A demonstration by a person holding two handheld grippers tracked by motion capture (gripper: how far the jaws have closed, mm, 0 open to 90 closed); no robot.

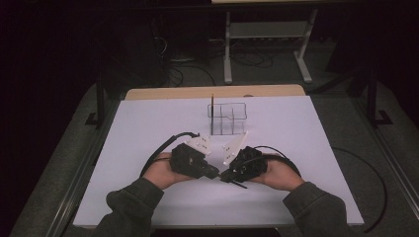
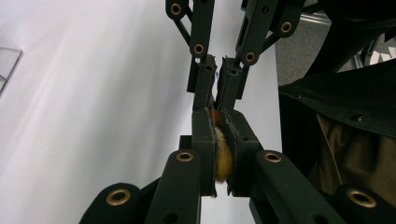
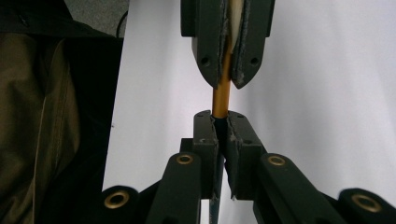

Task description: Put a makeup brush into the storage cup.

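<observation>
Both claws are meeting tip to tip above the worktop [image 1: 148, 128], left claw [image 2: 217, 122] and right claw [image 3: 223, 122] each gripping the same paintbrush [image 3: 220, 95].

Clear divided organizer [image 1: 227, 118] is standing on white table [image 1: 148, 128], far side; thin dark stick [image 1: 212, 106] is standing upright in its left compartment.

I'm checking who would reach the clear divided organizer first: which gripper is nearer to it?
Right, slightly. The right gripper sits just below the organizer; the left gripper lies below and farther left.
</observation>
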